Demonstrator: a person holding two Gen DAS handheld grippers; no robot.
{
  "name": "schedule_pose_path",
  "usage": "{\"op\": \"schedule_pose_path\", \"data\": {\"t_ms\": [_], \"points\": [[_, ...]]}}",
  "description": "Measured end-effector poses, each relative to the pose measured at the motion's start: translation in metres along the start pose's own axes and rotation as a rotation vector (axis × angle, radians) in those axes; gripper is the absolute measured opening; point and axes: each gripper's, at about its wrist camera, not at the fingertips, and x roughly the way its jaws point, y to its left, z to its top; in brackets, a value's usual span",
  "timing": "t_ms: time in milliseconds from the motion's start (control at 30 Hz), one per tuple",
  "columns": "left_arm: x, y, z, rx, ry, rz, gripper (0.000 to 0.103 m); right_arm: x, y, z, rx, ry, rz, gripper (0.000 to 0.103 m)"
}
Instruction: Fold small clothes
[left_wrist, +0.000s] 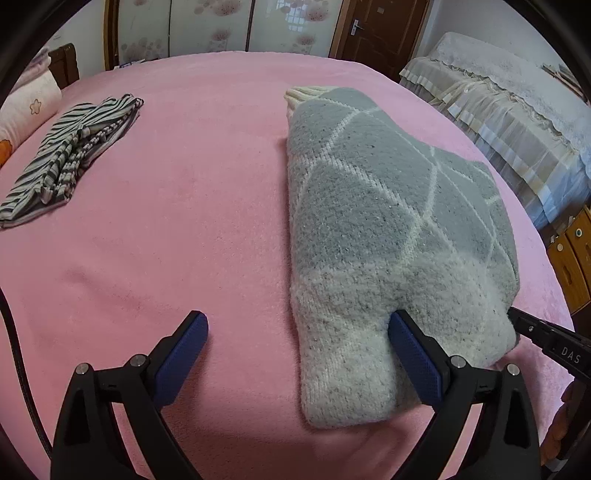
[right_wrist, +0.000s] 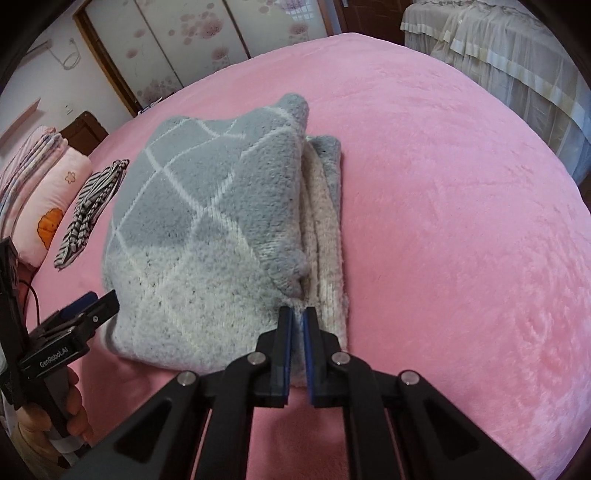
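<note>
Left wrist view: the left gripper (left_wrist: 297, 334) is spread wide and holds nothing. Its right finger touches the near end of the folded sweater (left_wrist: 388, 221), which lies on the pink bed (left_wrist: 203, 203). A striped cloth (left_wrist: 70, 155) lies far left.

Right wrist view: the right gripper (right_wrist: 297, 325) is narrow, pinching the sweater's near edge.

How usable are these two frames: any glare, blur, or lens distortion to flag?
Left wrist view: strong fisheye bulge curves the pink bed, dark corners, sweater sharp, lighting soft with no glare. Right wrist view: same bulge and dark corners, sweater crisp, left gripper slightly soft at the frame edge, mild sheen on the bed.
</note>
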Motion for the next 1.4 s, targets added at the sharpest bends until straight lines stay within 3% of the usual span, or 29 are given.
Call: {"op": "schedule_pose_path", "data": {"t_ms": [300, 533, 567, 633, 733, 833, 967, 1133, 1167, 1233, 1267, 1400], "points": [[-0.026, -0.009, 0.016, 0.118, 0.018, -0.001, 0.097, -0.022, 0.013, 0.011, -0.095, -0.025, -0.023, 0.009], [-0.051, -0.012, 0.038, 0.153, -0.026, -0.013, 0.097, -0.045, 0.03, 0.032, -0.164, -0.064, -0.05, 0.012], [-0.052, -0.011, 0.045, 0.146, -0.028, -0.014, 0.097, -0.048, 0.035, 0.038, -0.172, -0.073, -0.051, 0.014], [-0.051, -0.011, 0.059, 0.131, -0.033, -0.012, 0.097, -0.052, 0.044, 0.053, -0.182, -0.097, -0.049, 0.036], [-0.046, -0.011, 0.081, 0.111, -0.054, -0.026, 0.097, -0.054, 0.055, 0.075, -0.203, -0.138, -0.044, 0.054], [-0.036, -0.013, 0.096, 0.068, -0.068, -0.041, 0.097, -0.046, 0.066, 0.092, -0.221, -0.14, -0.039, 0.06], [-0.009, -0.009, 0.104, 0.017, -0.023, -0.045, 0.097, -0.019, 0.068, 0.108, -0.25, -0.109, -0.037, 0.062], [0.016, -0.006, 0.099, 0.0, 0.025, -0.046, 0.097, 0.022, 0.048, 0.106, -0.276, 0.009, -0.139, 0.065], [0.019, -0.006, 0.097, 0.001, 0.017, -0.057, 0.097, 0.029, 0.04, 0.103, -0.279, 0.028, -0.14, 0.069], [0.022, -0.006, 0.094, -0.009, 0.01, -0.069, 0.101, 0.032, 0.021, 0.098, -0.246, 0.018, -0.141, 0.094], [0.025, -0.004, 0.093, -0.021, 0.011, -0.072, 0.103, 0.033, 0.012, 0.096, -0.221, 0.019, -0.134, 0.099], [0.039, 0.006, 0.092, -0.091, 0.042, -0.146, 0.103, 0.048, -0.025, 0.093, -0.06, 0.082, 0.026, 0.102]]}}
